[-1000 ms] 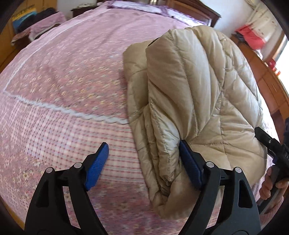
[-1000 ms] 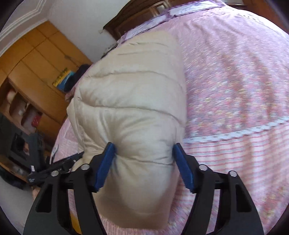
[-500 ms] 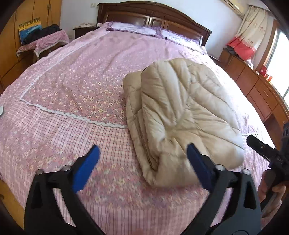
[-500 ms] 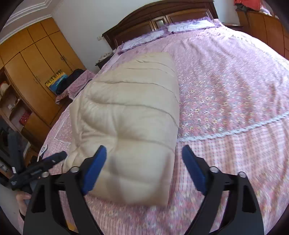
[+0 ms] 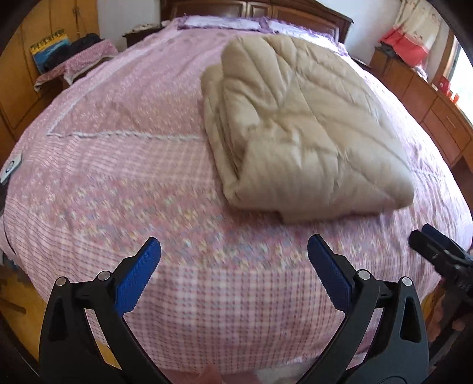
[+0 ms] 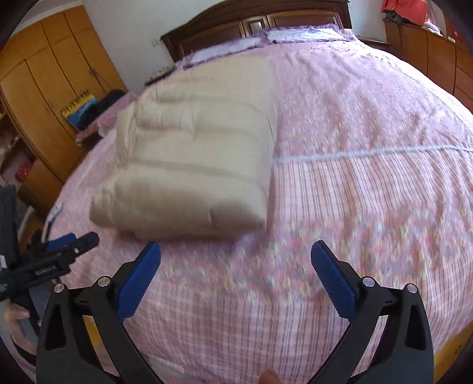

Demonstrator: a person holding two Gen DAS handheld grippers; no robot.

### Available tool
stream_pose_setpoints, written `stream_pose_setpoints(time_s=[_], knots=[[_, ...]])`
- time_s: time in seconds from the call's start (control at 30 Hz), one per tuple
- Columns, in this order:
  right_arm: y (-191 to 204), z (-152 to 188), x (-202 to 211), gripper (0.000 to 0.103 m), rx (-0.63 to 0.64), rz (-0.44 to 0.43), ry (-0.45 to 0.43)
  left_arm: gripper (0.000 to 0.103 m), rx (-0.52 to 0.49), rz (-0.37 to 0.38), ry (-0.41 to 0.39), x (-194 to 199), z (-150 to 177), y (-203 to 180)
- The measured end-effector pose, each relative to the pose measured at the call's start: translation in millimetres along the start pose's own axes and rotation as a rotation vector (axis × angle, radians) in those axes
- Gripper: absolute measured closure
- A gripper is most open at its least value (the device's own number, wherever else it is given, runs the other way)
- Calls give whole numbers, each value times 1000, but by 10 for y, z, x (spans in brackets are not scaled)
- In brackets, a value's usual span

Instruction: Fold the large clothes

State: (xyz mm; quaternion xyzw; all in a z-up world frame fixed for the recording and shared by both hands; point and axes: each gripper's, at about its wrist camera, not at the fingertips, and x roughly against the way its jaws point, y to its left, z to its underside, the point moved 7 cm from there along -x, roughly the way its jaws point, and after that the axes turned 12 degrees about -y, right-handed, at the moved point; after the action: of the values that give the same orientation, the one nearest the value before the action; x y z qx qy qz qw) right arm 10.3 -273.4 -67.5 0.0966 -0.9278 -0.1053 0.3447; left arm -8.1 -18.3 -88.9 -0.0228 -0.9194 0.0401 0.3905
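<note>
Left wrist view: beige quilted puffer coat (image 5: 307,133), folded into a thick rectangular bundle, lying on the pink floral and checked bedspread (image 5: 133,147) right of centre, well beyond the fingertips.
Left gripper (image 5: 233,254): black frame with blue ribbed pads, jaws spread wide, just been opening, nothing between them but bedspread; apart from the coat. Also seen at the left edge of the right wrist view (image 6: 68,245).
Right gripper (image 6: 235,255): same black frame and blue pads, jaws spread wide, just been opening, empty; near the coat's front edge, not touching. Seen too at the right edge of the left wrist view (image 5: 437,251).
Coat in right wrist view: same bundle (image 6: 195,153), puffed bands running across, front edge close to the left pad, resting flat on the bedspread (image 6: 369,192).
Coat layers: stacked folds visible along the bundle's left side in the left wrist view; small flap sticking out at the near corner.
Bedspread trim: white lace line crossing the bed, passing under the coat.
Writing: white lettering on the left gripper's black body in the right wrist view, too small and blurred to read.
Person: fingers (image 6: 14,319) wrapped on the left gripper's handle at the lower left of the right wrist view.
Room: dark wooden headboard (image 6: 254,23) at the far end, orange wooden wardrobe (image 6: 44,68) at left, blue and yellow book-like item (image 5: 48,50) on a side stand, title unreadable.
Blur: near bedspread smeared in both views.
</note>
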Motion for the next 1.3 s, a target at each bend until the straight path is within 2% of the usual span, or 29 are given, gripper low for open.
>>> stream_pose_setpoints(time_s=[0.2,0.4,0.6,0.97,1.3], knots=[[-31,354,-56,6,-18,32,72,4,-26,-19,32,-17,143,-81],[-56,488,-120,6,-32,50,110,4,-1,-32,69,-96,250,-97],[-57,516,-135,6,-41,54,115,4,34,39,114,-178,302,-153],[-84,520,-173,6,-62,55,120,4,-10,-1,92,-244,341,-228],[-76,511,-151,6,-61,54,117,4,-2,-20,74,-180,277,-186]])
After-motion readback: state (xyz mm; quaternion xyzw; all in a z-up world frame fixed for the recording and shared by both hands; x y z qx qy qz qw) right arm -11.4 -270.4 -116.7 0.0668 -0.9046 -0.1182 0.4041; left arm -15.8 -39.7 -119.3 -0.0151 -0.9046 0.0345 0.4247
